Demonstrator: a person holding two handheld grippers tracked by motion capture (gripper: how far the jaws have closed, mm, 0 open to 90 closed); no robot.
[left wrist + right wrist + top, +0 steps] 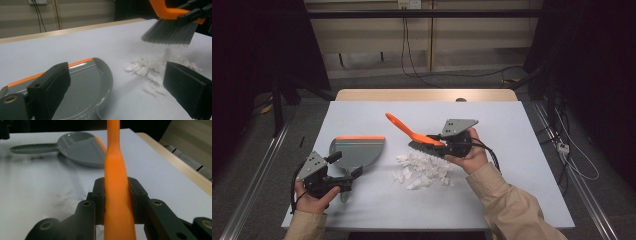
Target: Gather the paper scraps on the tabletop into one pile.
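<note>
An orange-handled brush with grey bristles hangs tilted just above a pile of white paper scraps in the middle of the table. My right gripper is shut on the brush's orange handle, both pads pressed against its sides. A grey dustpan with an orange lip lies flat to the left of the scraps, its handle pointing toward the near edge. My left gripper hovers over the dustpan's near end, with its jaws wide apart and nothing gripped. The dustpan lies below and between the jaws.
The white table top ends in a wooden strip at the far edge. Cables run across the floor behind and to the right. The dustpan sits beyond the brush handle in the right gripper view.
</note>
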